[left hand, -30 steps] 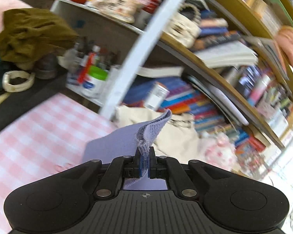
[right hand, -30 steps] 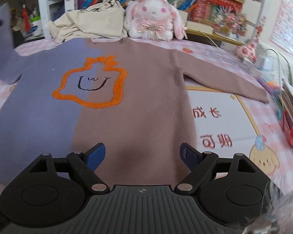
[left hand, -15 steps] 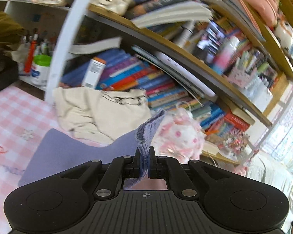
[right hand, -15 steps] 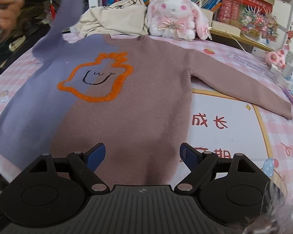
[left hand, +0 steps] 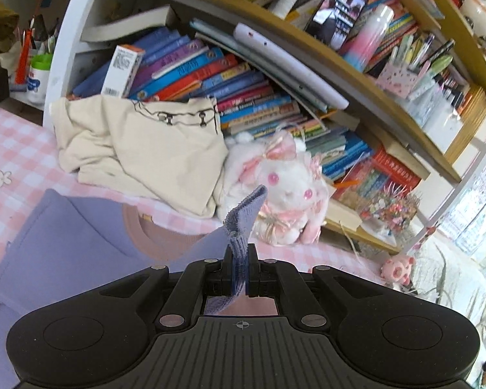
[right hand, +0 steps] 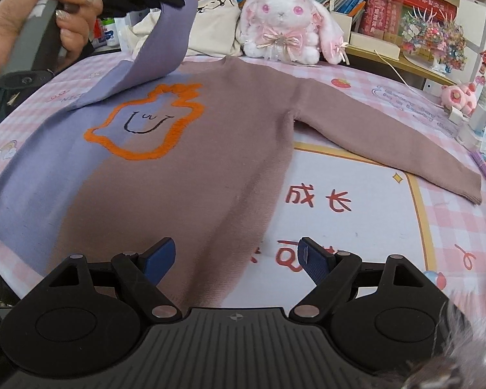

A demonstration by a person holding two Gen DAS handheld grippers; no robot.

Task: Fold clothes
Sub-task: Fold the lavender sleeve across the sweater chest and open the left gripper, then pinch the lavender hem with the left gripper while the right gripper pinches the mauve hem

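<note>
- The left claw [left hand: 239, 274] is clamped tight on the ribbed cuff of the lavender sleeve [right hand: 165, 42], lifted clear of the tabletop [right hand: 356, 175], a hand [right hand: 32, 22] gripping the handle at the far left corner.
- The sweater [right hand: 184, 168] lies flat, chest up, collar toward the far edge by the plush rabbit [right hand: 288, 22]; the brown sleeve [right hand: 388, 149] stretches out toward the right edge.
- The right claw [right hand: 236, 256] hovers spread wide over the hem at the near edge, holding nothing.
- My read: the sleeve fold is on. Best to carry that cuff straight across the orange face design [right hand: 145, 126], keep the sleeve taut, and lay it flat before letting go.
- That free claw could pin the body so it doesn't drag.
</note>
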